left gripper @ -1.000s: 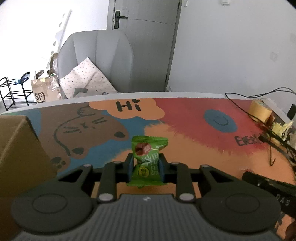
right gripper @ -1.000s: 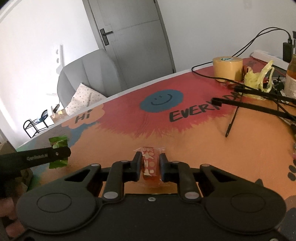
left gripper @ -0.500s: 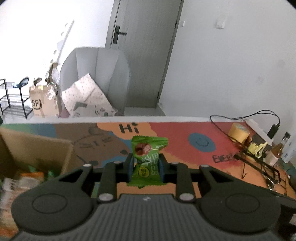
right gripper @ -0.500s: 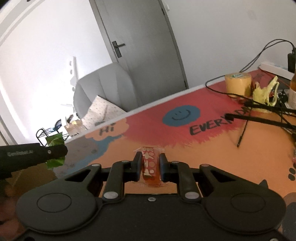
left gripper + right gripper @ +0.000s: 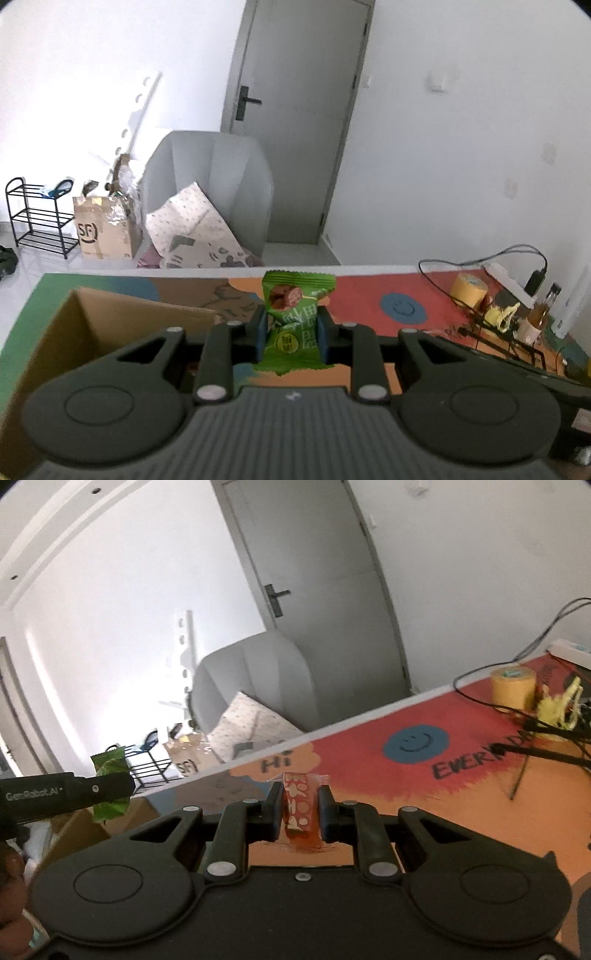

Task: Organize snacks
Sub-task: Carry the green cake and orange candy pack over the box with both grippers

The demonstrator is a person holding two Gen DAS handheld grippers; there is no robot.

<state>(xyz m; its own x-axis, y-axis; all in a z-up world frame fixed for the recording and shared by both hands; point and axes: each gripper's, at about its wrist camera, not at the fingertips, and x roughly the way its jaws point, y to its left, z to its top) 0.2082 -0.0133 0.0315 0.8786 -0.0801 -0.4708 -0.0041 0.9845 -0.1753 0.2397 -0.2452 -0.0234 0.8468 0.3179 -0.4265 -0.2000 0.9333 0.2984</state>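
My left gripper [image 5: 291, 328] is shut on a green snack packet [image 5: 295, 317] with a brown sweet pictured on it, held upright above the colourful table mat. An open cardboard box [image 5: 92, 325] stands just left of it and below. My right gripper [image 5: 300, 810] is shut on a small orange snack packet [image 5: 300, 805] with white flower prints, raised over the mat. In the right wrist view the left gripper [image 5: 110, 786] shows at the far left with the green packet [image 5: 109, 766] between its fingers, above the box [image 5: 81, 830].
A yellow tape roll [image 5: 513, 688], black cables [image 5: 517, 657], a black stand [image 5: 532, 753] and yellow wrapping [image 5: 557, 705] crowd the table's right end. A bottle [image 5: 543, 306] stands there too. Beyond the table are a grey chair [image 5: 210, 184] and a door.
Both grippers rose with their packets still held. The left one moved left toward the cardboard box, whose open inside now shows below it. The table looks farther away in both views.
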